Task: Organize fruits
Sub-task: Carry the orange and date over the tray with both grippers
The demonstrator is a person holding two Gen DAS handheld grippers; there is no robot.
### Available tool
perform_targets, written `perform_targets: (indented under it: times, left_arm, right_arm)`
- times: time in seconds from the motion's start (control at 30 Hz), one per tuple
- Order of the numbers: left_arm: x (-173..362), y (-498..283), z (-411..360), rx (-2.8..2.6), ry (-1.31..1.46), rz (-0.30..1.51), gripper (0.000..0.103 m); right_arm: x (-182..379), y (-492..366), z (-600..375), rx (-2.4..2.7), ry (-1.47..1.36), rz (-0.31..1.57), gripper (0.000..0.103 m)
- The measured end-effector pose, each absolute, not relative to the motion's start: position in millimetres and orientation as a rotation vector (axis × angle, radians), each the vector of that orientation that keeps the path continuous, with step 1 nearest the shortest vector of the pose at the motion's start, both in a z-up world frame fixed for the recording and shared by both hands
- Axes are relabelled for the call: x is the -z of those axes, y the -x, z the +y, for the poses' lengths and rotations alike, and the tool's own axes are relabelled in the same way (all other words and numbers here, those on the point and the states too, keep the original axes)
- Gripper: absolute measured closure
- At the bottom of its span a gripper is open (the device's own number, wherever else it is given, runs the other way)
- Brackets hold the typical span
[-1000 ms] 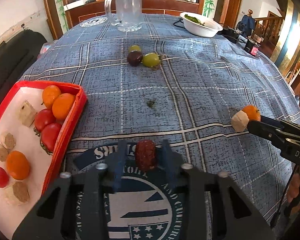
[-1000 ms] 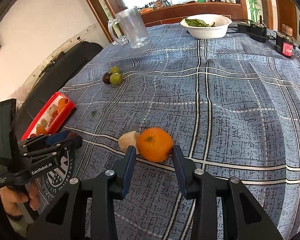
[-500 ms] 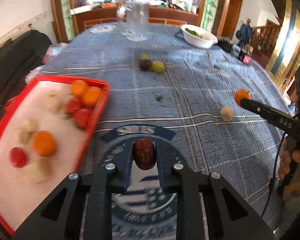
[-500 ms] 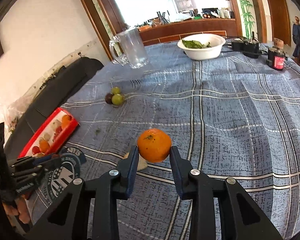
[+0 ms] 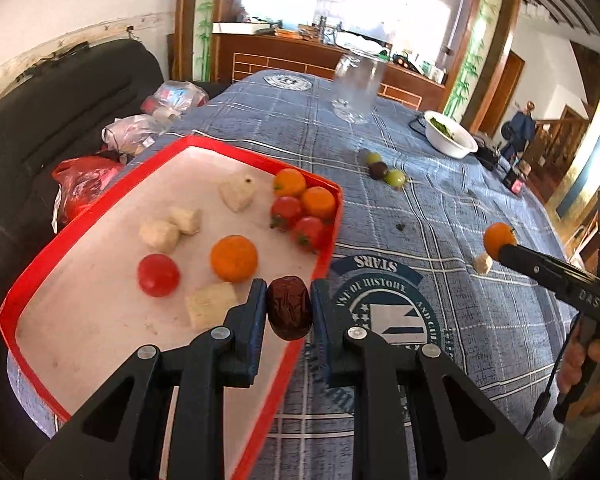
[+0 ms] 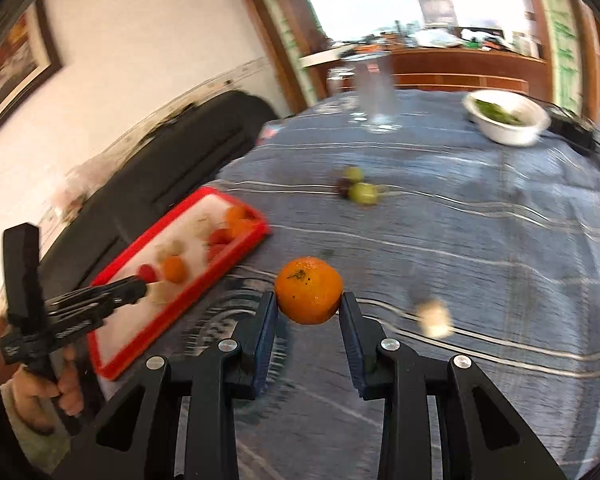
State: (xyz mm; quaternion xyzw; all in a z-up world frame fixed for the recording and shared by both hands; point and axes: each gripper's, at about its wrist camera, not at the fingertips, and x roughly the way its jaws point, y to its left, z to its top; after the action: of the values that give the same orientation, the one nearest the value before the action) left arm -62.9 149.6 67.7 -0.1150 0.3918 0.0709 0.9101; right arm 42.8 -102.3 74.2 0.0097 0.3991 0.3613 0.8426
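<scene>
- Left wrist view: the left gripper has its jaws clamped on a dark red date, held over the near right rim of the red tray; the tray sits at the left edge of the counter and holds tomatoes, oranges and pale chunks; out on the cloth lie grapes, close together, with a glass jug and a white bowl beyond; at right the right gripper carries an orange above the cloth, a pale chunk lying just below it.
- Right wrist view, blurred: the right gripper has its jaws clamped on the orange, lifted clear of the counter; the pale chunk lies to its right; the tray is to the left, with the left gripper above its near end, what it holds hidden here; the grapes lie farther out.
</scene>
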Motion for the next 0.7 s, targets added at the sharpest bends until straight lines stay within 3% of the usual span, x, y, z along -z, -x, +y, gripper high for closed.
perform_targets:
  times: [0.7]
  left_arm:
    - [-61, 73, 205, -0.111, 0.363, 0.788, 0.083]
  right_arm:
    - [-82, -22, 38, -0.936, 0.149, 0.860, 0.071]
